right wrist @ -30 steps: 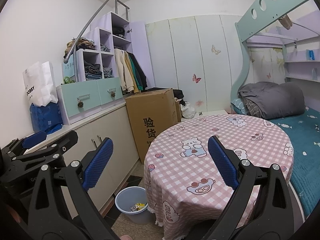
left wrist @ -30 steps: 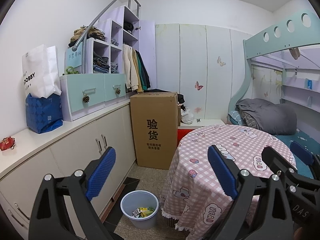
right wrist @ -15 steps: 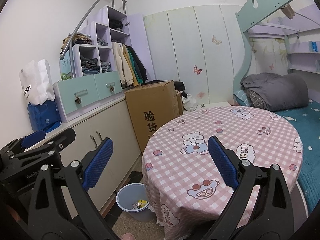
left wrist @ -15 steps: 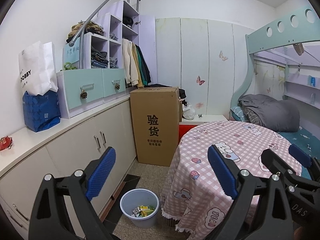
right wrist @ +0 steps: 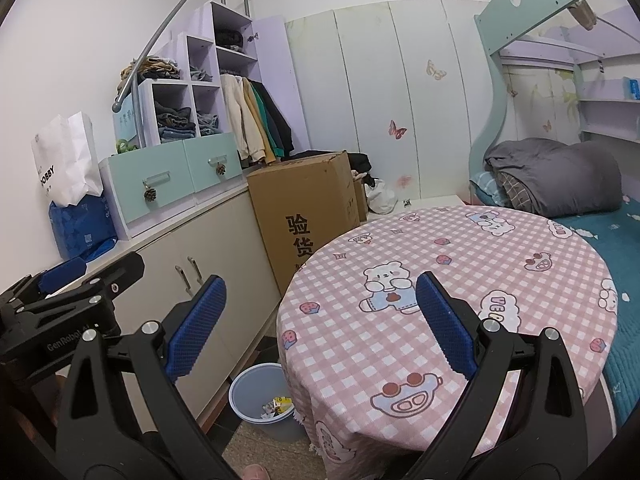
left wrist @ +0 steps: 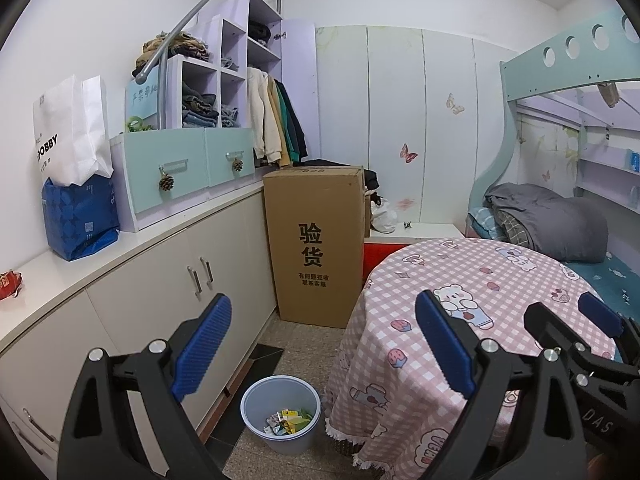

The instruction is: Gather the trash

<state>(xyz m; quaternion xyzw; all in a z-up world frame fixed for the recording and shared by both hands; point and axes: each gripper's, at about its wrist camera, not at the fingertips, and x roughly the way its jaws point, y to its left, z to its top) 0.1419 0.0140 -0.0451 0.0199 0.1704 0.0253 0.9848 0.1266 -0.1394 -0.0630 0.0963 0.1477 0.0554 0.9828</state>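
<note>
A pale blue waste bin (left wrist: 280, 414) stands on the floor between the cabinets and the round table; it holds several wrappers (left wrist: 289, 425). It also shows in the right wrist view (right wrist: 260, 402). My left gripper (left wrist: 320, 344) is open and empty, held high above the bin. My right gripper (right wrist: 318, 324) is open and empty, over the left part of the table with the pink checked cloth (right wrist: 440, 280). A small red wrapper (left wrist: 9, 282) lies on the countertop at far left. No trash shows on the table top.
White cabinets (left wrist: 180, 280) run along the left wall, with a blue bag (left wrist: 80, 220) and white paper bag on top. A tall cardboard box (left wrist: 316, 248) stands behind the bin. A bunk bed (right wrist: 560, 176) with grey bedding is on the right.
Both grippers have tilted slightly downward and shifted; the bin and table sit a little higher and nearer in view. Both jaws stay open.
</note>
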